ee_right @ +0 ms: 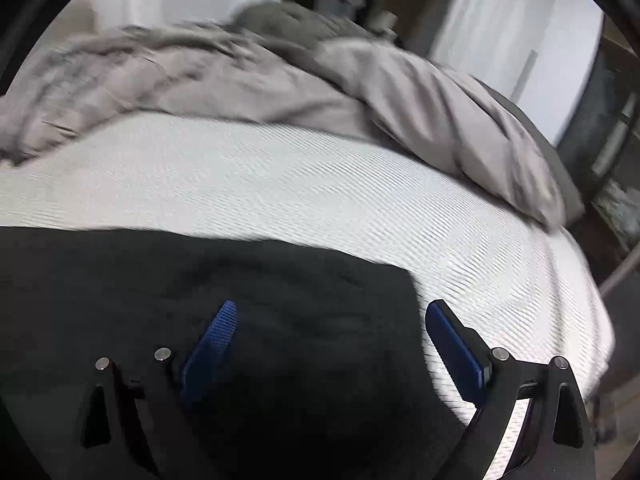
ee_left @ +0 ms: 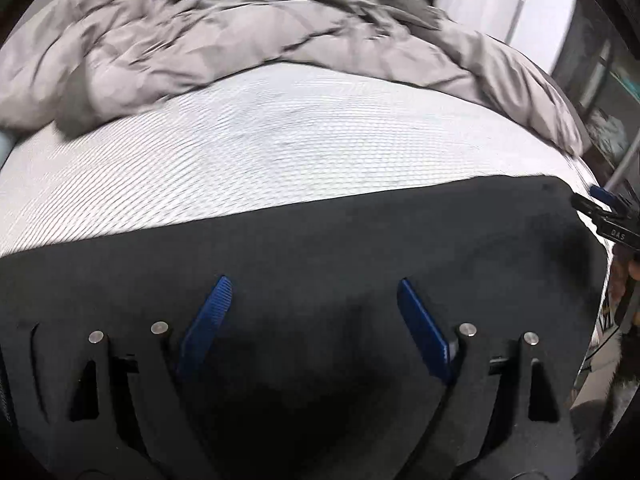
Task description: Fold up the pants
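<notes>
Hand-held gripper work here comes in a pair: the left hand-held gripper (ee_left: 314,312) hangs over dark cloth with its 2 blue fingers (ee_left: 212,312) spread wide apart and nothing between them, and the right hand-held gripper (ee_right: 332,344) likewise stands with its jaws apart and empty, its right finger over the cloth's edge.

Largest in both views is the bed (ee_left: 280,128), covered by a white ribbed sheet. Across its far side lies a rumpled grey duvet (ee_left: 224,36), well apart from the work. Nearer, the black pants (ee_left: 360,232) lie spread flat on the sheet, close to the near edge of the bed. In the right wrist view a corner of the pants (ee_right: 400,276) ends just ahead of the right jaws. At the right rim of the left wrist view the other tool shows small, beside the pants' right end.

The pants look soft, light and limp, probably a matte knit that should not slip from ribbed pads but will sag and drag if lifted by 1 point alone. A sensible hold seems to be at 2 corners of one end, pinching through all layers at the edge, so the cloth carries over evenly.
</notes>
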Demonstrator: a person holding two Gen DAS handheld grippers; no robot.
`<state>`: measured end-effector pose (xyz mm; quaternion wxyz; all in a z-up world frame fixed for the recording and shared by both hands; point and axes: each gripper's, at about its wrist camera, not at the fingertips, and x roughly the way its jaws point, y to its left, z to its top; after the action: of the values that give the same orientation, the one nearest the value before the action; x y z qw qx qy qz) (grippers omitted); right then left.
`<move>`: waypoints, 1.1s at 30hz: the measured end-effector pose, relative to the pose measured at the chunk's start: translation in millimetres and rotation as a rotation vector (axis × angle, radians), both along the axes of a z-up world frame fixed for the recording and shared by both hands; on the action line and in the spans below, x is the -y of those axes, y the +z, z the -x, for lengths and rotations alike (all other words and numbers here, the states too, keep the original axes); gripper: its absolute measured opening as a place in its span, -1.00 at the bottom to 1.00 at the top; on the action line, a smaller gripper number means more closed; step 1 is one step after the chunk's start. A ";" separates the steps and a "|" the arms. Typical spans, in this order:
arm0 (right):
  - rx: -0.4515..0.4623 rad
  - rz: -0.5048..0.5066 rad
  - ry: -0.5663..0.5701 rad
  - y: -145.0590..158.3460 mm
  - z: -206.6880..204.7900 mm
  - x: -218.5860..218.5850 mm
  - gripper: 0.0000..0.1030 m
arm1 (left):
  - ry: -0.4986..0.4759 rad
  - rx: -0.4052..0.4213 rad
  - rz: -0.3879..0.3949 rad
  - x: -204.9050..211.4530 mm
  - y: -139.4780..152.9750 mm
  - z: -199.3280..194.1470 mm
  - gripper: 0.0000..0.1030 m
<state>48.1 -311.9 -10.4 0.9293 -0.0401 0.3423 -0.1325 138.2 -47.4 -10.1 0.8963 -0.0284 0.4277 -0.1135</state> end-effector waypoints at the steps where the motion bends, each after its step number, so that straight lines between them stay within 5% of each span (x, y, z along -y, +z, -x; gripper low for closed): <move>1: 0.004 -0.041 0.054 1.1 -1.6 -11.6 0.89 | -0.021 -0.005 0.003 13.0 -0.1 -4.1 0.63; 5: -0.078 -0.166 0.275 -17.7 -21.8 -69.7 0.89 | -0.080 -0.043 -0.033 50.2 -11.2 -18.4 0.63; 10: -0.240 0.003 0.244 -64.6 -52.2 -87.0 0.89 | 0.019 -0.120 -0.063 34.6 -34.9 -28.6 0.63; 14: -0.236 0.008 0.170 -59.5 -47.2 -60.5 0.90 | 0.081 -0.113 -0.081 -4.2 -33.0 -18.1 0.62; 17: -0.229 0.070 0.077 -57.2 -39.4 -28.4 0.96 | 0.159 -0.109 -0.167 -28.1 -32.1 -3.3 0.63; 21: -0.224 0.159 -0.082 -56.9 -26.3 0.1 0.96 | 0.125 -0.048 -0.133 -58.4 -10.7 38.8 0.61; 28: -0.141 0.104 0.038 -45.1 1.8 -30.0 0.96 | 0.337 0.100 -0.060 -162.1 26.8 107.5 0.62; 33: -0.100 0.069 0.161 -38.1 -4.2 -63.1 0.96 | 0.444 0.049 -0.044 -231.0 3.3 121.0 0.62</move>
<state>52.3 -248.8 -48.5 0.9167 -0.1061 0.3793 -0.0672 17.2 183.6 -6.9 0.9099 -0.0993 0.3914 0.0953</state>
